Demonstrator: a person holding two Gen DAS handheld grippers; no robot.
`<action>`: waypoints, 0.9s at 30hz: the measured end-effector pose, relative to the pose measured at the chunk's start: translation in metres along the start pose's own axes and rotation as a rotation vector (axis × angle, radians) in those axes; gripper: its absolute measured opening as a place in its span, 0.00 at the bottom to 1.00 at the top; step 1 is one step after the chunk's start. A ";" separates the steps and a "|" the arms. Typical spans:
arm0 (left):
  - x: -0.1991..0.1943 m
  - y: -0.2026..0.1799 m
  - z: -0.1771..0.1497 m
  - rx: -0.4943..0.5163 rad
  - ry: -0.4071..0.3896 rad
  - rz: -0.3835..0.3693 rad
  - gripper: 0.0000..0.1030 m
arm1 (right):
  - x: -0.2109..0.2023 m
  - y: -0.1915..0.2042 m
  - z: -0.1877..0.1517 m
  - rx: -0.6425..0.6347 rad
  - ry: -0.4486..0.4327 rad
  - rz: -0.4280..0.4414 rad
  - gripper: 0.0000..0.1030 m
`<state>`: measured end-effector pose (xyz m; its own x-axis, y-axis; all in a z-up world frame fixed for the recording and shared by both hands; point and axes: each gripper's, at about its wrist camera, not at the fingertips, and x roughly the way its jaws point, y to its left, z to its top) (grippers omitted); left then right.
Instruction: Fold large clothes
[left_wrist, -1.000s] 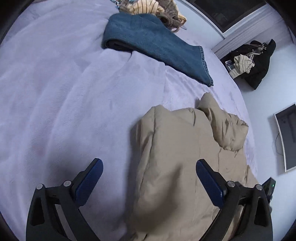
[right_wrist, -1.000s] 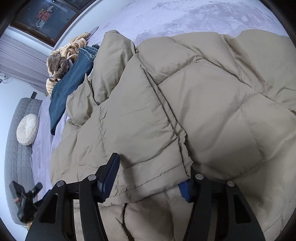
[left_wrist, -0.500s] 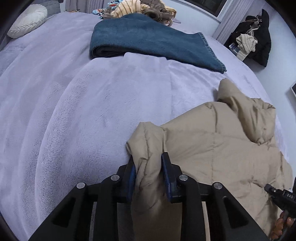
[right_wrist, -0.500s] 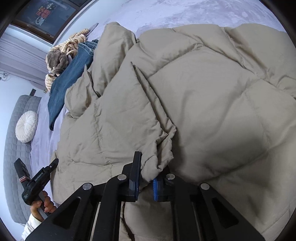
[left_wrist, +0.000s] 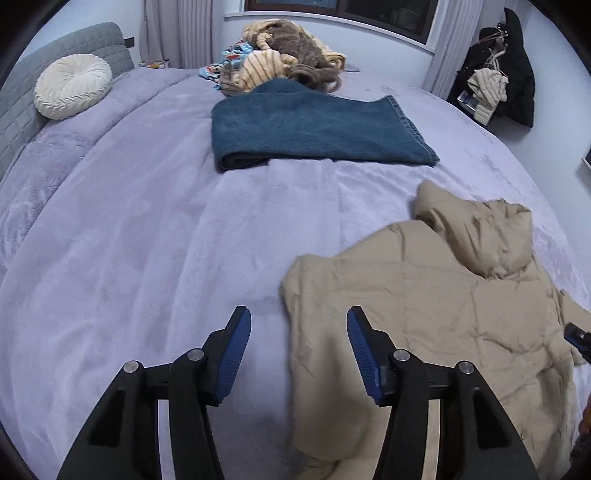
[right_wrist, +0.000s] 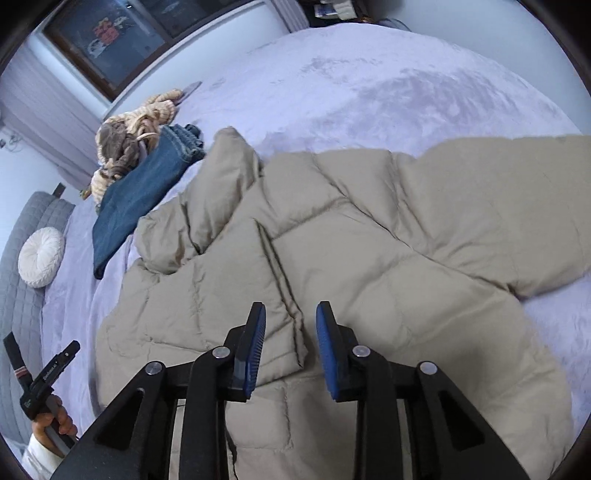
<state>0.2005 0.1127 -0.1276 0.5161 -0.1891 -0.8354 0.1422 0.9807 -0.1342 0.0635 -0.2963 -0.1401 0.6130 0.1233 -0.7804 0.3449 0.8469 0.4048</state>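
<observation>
Lavender plush bedding covers the wide bed (left_wrist: 147, 240) that fills both views, with a grey quilted headboard (left_wrist: 55, 70) and a round cream cushion (left_wrist: 73, 85) at its far end. Taking the folded dark-blue denim garment (left_wrist: 314, 129) as landmark, a heap of striped tan and brown clothes (left_wrist: 284, 62) lies just behind it, and the task's own piece, a beige quilted puffer jacket with a hood (left_wrist: 424, 314), lies well on the near side of it, spread flat on the bedding with its hood pointing back toward the denim.

Half a second ago both claws were pinched on bunches of the jacket; now both have let go. The left claw (left_wrist: 298, 350) stands wide open and holds nothing, hovering above the jacket's near-left edge and the bare bedding beside it. The right claw (right_wrist: 290, 341) is also parted and empty, poised over the overlapping front panel (right_wrist: 258, 288), which lies smooth along its seam.

That suggests a fold or straightening pull has just been set down. The jacket is not yet compact, since a sleeve (right_wrist: 498, 206) lies stretched out to one side, so more folds seem due.
</observation>
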 end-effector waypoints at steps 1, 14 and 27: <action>0.004 -0.008 -0.007 0.023 0.016 0.000 0.55 | 0.006 0.010 0.002 -0.042 0.009 0.010 0.25; 0.039 -0.031 -0.034 0.044 0.113 0.109 0.60 | 0.061 -0.004 -0.003 0.003 0.129 -0.082 0.21; -0.021 -0.093 -0.063 0.136 0.176 0.000 0.95 | -0.023 -0.049 -0.052 0.199 0.168 0.008 0.54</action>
<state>0.1234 0.0285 -0.1309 0.3627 -0.1655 -0.9171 0.2604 0.9629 -0.0707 -0.0048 -0.3139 -0.1670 0.4953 0.2275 -0.8384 0.4841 0.7290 0.4838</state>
